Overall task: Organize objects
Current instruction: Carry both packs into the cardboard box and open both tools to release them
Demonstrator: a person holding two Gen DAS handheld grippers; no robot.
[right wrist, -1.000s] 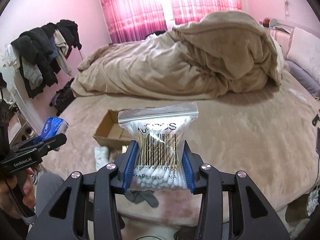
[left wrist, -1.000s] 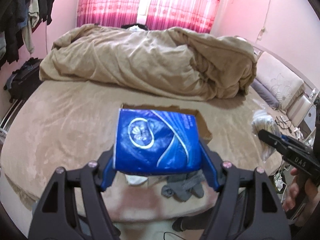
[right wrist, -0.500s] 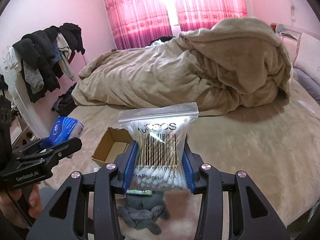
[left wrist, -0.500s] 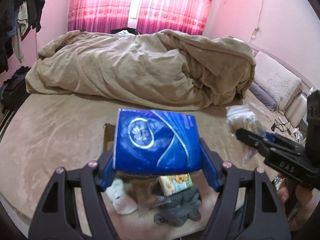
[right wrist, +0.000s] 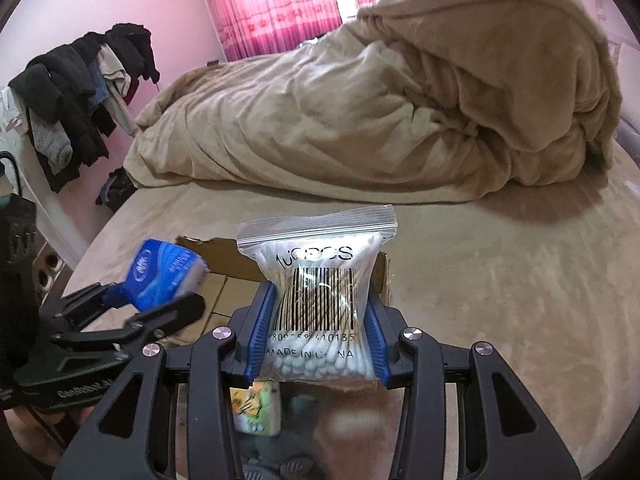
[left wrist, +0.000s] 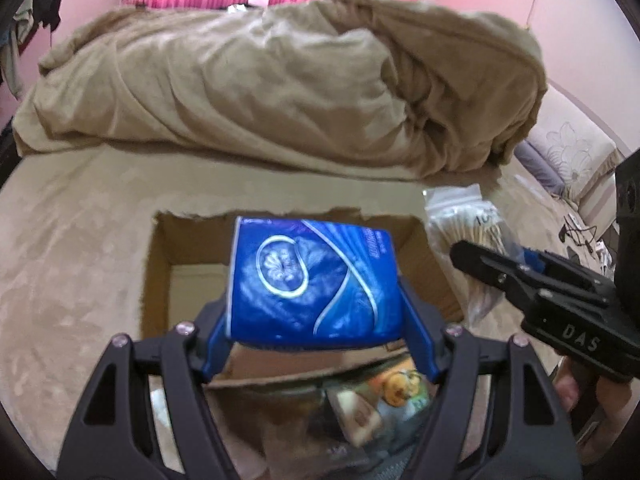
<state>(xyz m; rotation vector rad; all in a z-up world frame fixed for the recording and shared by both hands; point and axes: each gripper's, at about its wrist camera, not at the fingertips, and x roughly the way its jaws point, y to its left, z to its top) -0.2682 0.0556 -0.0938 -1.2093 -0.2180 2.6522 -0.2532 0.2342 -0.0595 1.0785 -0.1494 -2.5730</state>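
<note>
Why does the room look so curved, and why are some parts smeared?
Both views: the fisheye lens bends the bed edge and darkens the corners. Left wrist view: the blue tissue pack is fairly sharp, the clutter below it smeared. Right wrist view: the cotton swab bag is crisp, the blue pack blurred; window light washes out the pink curtains.

Blue tissue pack [left wrist: 312, 280] above open cardboard box [left wrist: 160, 264]; clear cotton-swab bag [right wrist: 316, 300] upright beside it.

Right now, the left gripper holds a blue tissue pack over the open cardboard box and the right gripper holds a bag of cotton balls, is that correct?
Not quite: the right gripper holds a zip bag of cotton swabs, as the right wrist view shows. The left gripper does hold the blue tissue pack over the open cardboard box.
</note>
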